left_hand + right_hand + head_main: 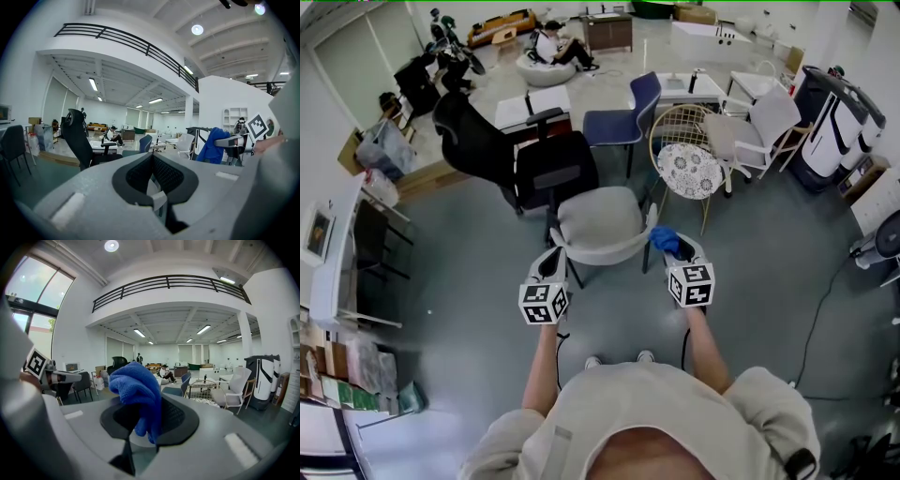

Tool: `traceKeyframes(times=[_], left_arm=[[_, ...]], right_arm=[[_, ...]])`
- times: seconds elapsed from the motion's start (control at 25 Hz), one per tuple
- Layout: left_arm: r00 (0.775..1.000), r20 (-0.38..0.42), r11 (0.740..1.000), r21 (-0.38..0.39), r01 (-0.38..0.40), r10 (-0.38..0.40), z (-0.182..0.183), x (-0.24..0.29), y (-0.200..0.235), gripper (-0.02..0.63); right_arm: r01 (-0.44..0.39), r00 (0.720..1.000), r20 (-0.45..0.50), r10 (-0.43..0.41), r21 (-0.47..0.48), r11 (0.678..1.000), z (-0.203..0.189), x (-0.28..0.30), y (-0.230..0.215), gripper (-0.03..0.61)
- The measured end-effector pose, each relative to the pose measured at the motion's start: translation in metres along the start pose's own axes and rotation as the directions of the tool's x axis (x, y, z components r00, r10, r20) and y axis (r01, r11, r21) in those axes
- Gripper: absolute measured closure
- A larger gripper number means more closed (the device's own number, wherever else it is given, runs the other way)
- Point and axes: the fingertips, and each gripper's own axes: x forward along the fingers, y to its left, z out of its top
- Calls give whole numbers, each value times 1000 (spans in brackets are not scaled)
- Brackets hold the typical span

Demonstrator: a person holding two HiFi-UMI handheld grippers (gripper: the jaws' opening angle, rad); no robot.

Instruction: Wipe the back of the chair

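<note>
A grey shell chair (598,225) stands just ahead of me in the head view, its curved back (602,257) turned toward me. My left gripper (550,264) sits at the left end of that back, jaws together with nothing between them (157,187). My right gripper (679,251) hovers at the right end of the back, shut on a blue cloth (664,240). In the right gripper view the cloth (137,390) bulges up out of the jaws (140,430). The chair itself is hidden in both gripper views. The cloth (212,144) also shows from the left gripper view.
Two black office chairs (483,141) stand beyond the grey one, with a blue chair (626,117), a gold wire chair with a patterned cushion (689,169) and a white chair (759,127) at right. A cable (817,319) trails over the floor. Shelving (337,253) lines the left.
</note>
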Motion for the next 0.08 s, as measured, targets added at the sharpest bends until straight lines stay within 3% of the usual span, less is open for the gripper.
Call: traceKeyframes(times=[0.08], left_arm=[[1000,-1,1000,1,-1,1,0,-2,0,613]], right_arm=[[-2,1000,-1,2,0,1000,0,-1,2,482]])
